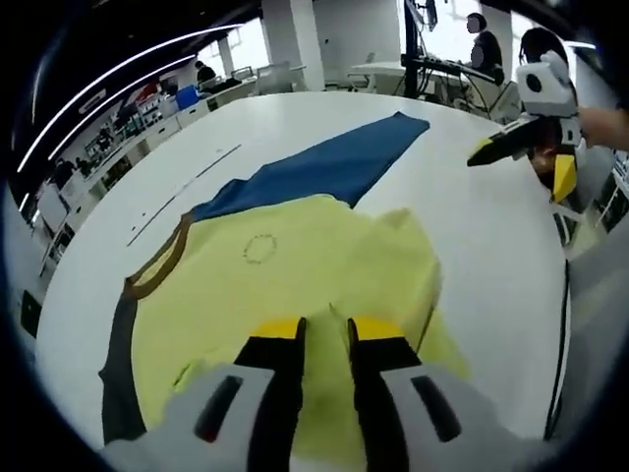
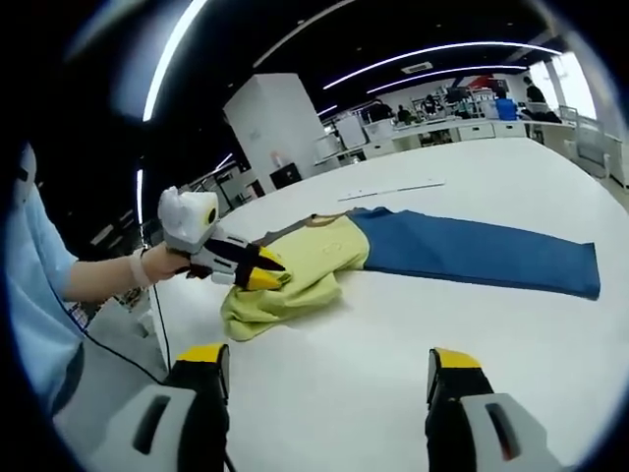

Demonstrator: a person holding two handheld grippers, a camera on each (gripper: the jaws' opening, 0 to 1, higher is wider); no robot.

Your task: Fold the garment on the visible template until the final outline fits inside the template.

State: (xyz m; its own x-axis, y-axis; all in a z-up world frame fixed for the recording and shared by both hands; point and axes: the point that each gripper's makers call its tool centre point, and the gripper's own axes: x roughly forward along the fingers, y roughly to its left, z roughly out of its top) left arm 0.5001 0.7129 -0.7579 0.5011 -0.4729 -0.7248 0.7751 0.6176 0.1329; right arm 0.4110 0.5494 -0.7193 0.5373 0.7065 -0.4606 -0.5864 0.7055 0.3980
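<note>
A yellow garment [image 1: 295, 261] with dark collar trim lies bunched on the white table, partly over a blue rectangular template [image 1: 329, 167] that stretches away from it. My left gripper [image 1: 324, 329] has its yellow-tipped jaws close together, pinching a fold of the yellow fabric. In the right gripper view the same garment [image 2: 314, 261] lies at the near end of the blue template [image 2: 472, 251], with the left gripper [image 2: 275, 278] held by a hand and biting its edge. My right gripper [image 2: 326, 356] hovers over bare table with jaws wide apart; it also appears as the right gripper [image 1: 531, 162] beyond the table's edge.
The white table [image 1: 472, 265] has open surface around the cloth. A thin dark line [image 1: 187, 192] is marked at its far left. A black cable [image 1: 565, 324] runs along the right edge. Desks, monitors and people stand in the background. A sleeve [image 2: 34, 275] is at left.
</note>
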